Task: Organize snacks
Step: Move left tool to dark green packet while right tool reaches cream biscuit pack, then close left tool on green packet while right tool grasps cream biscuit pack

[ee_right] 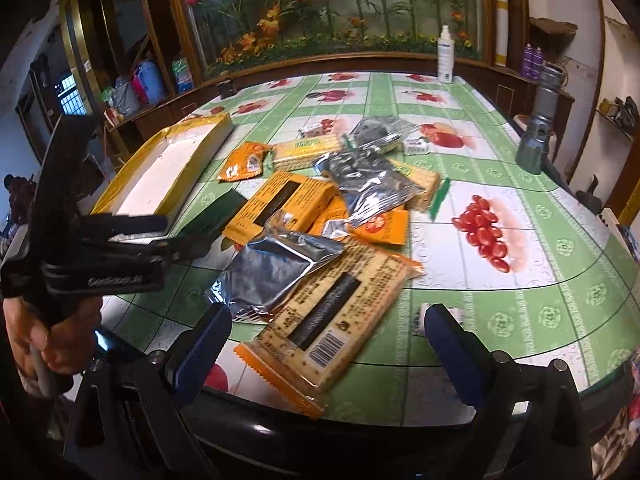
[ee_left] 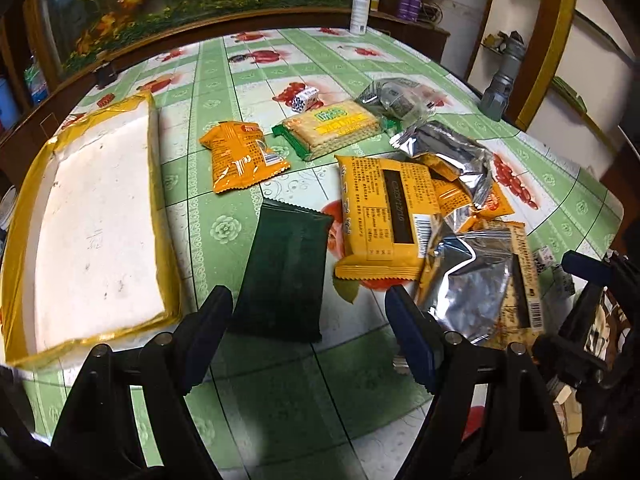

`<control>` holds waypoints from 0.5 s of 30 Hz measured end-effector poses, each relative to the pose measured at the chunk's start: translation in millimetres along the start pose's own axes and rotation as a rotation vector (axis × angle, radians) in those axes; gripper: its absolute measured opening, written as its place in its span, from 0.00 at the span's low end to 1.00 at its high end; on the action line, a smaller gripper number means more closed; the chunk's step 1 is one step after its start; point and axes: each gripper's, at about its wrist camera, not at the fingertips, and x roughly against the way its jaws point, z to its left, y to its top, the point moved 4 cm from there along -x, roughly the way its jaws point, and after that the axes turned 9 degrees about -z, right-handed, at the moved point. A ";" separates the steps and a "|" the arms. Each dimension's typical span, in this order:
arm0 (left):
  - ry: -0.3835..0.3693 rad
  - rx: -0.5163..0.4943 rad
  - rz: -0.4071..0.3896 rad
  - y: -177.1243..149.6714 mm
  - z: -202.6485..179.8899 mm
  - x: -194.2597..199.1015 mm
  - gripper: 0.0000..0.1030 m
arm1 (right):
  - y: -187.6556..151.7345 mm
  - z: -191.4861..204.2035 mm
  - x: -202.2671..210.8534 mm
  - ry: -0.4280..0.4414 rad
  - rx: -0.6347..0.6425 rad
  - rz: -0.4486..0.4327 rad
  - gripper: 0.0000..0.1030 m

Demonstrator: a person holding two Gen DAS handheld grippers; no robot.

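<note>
1. Left gripper (ee_left: 308, 320): jaws spread wide, nothing between the pads. It hovers low over the near table edge, with the dark green packet (ee_left: 282, 276) lying flat between and just beyond its fingertips, not touched.
2. Right gripper (ee_right: 324, 344): jaws also spread, empty. The near end of a clear-wrapped cracker pack (ee_right: 336, 320) with an orange edge and a barcode lies between its fingers on the table; contact with either pad cannot be told.
3. Person's hand (ee_right: 52, 336) grips the left tool's handle, seen at the left of the right wrist view.
4. Tray (ee_left: 24, 200): shallow, white inside with a yellow rim, at the left of the table, holding no snacks.
5. Snack pile sits centre-right on the green fruit-print tablecloth (ee_left: 236, 80): large orange pack (ee_left: 378, 216), silver foil pouches (ee_left: 472, 276) overlapping it, a small orange bag (ee_left: 242, 156) apart to the left, and a cracker pack with green ends (ee_left: 332, 128) behind.
6. White spray bottle (ee_left: 359, 8) stands at the far table edge, well apart from the pile.
</note>
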 end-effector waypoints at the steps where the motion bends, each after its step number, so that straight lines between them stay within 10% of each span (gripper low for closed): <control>1: -0.009 -0.002 0.011 0.3 1.2 -4.1 0.76 | -1.2 1.4 -3.8 0.000 0.000 0.011 0.95; 15: 0.018 -0.042 0.021 7.1 22.8 -32.1 0.77 | -1.1 1.4 -37.8 -0.045 0.045 0.093 0.94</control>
